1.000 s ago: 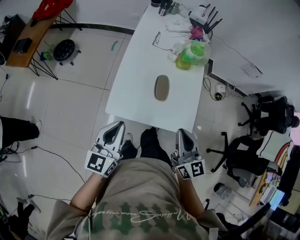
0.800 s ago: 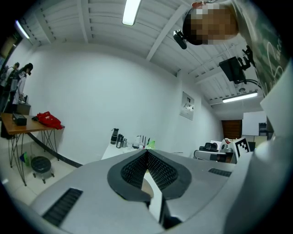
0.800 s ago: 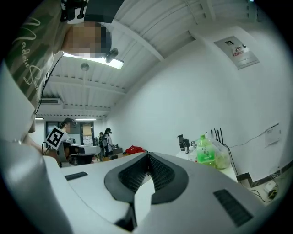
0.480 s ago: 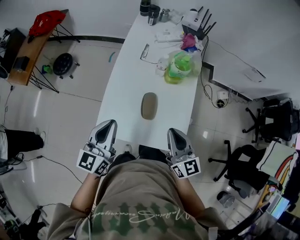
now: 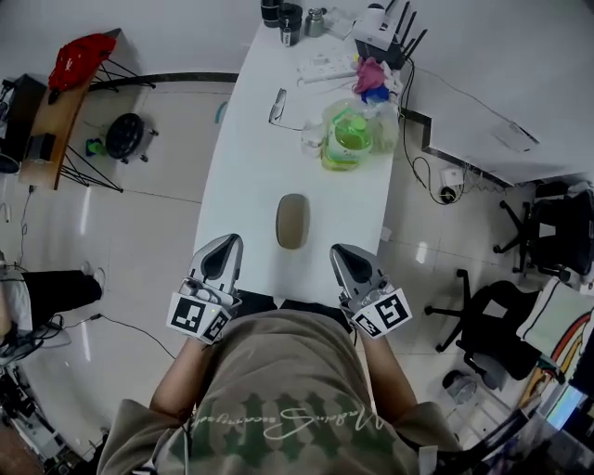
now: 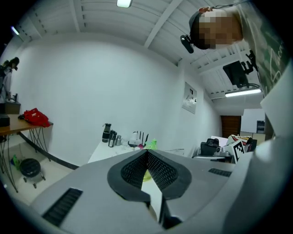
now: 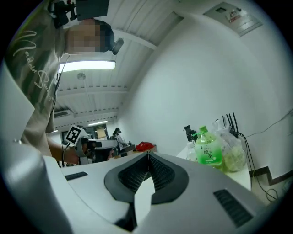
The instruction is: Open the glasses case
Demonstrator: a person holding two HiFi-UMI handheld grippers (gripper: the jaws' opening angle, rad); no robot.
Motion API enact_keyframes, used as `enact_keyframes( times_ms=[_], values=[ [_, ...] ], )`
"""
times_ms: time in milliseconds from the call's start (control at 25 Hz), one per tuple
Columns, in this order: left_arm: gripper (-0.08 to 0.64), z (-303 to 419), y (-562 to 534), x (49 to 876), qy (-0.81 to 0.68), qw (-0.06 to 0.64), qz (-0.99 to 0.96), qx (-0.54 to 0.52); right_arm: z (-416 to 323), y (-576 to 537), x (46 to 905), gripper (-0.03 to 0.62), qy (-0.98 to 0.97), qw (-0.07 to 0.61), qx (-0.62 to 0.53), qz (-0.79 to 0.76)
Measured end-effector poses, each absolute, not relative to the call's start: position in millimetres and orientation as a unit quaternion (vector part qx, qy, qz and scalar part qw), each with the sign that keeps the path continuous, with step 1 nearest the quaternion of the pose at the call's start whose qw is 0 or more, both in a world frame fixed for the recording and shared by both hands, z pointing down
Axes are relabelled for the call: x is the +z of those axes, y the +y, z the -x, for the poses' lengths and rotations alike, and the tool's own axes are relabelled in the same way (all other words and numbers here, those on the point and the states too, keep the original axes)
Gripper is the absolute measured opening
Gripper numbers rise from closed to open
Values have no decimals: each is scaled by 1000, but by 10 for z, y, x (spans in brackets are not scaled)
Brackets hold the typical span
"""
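Note:
A tan oval glasses case [image 5: 292, 221] lies closed near the front end of the long white table [image 5: 243, 186] in the head view. My left gripper [image 5: 223, 249] hovers at the table's front edge, left of the case, shut with nothing between its jaws. My right gripper [image 5: 345, 255] is at the front edge on the case's right, also shut and empty. In the left gripper view the left gripper [image 6: 147, 152] meets tip to tip; in the right gripper view the right gripper [image 7: 148, 157] does the same. The case is hidden behind the jaws in both gripper views.
Farther along the table stand a green bottle [image 5: 344, 137] in a clear bag, a pair of glasses [image 5: 277, 105], flasks [image 5: 281, 16] and a router [image 5: 379, 25]. A wooden side table [image 5: 51, 102] is at the left, office chairs [image 5: 497, 311] at the right.
Both grippers have come closer to the table's front edge and the case. The head view has shifted so the table lies nearer and more central. Jaws stayed shut.

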State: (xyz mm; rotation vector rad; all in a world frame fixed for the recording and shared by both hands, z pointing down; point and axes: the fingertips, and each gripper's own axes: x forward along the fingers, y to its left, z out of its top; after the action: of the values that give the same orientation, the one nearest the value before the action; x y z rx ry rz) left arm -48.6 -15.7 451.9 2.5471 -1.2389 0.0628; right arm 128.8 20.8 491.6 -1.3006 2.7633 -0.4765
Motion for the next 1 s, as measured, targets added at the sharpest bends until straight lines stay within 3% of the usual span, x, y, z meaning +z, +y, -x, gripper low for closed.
enact_keyframes(
  times_ms=[280,400,440,640,1000],
  values=[
    [6,434,-408,4455,-385,150,-911,8,-1027,67,5041,13,886,-12,-161,434],
    [6,374,-454,4459,-377,155,-913,0,-950,-38,5218,306,870,-23,-198,451],
    [6,344,-463,4462,-372,158,-915,-2,-938,-70,5281,329,865,-31,-206,456],
    [6,272,-492,4430,-350,136,-927,1,-893,-240,5651,330,839,-69,-243,483],
    [6,474,-488,4515,-346,161,-924,-3,-601,-428,6235,330,825,-117,-298,465]
  ],
)
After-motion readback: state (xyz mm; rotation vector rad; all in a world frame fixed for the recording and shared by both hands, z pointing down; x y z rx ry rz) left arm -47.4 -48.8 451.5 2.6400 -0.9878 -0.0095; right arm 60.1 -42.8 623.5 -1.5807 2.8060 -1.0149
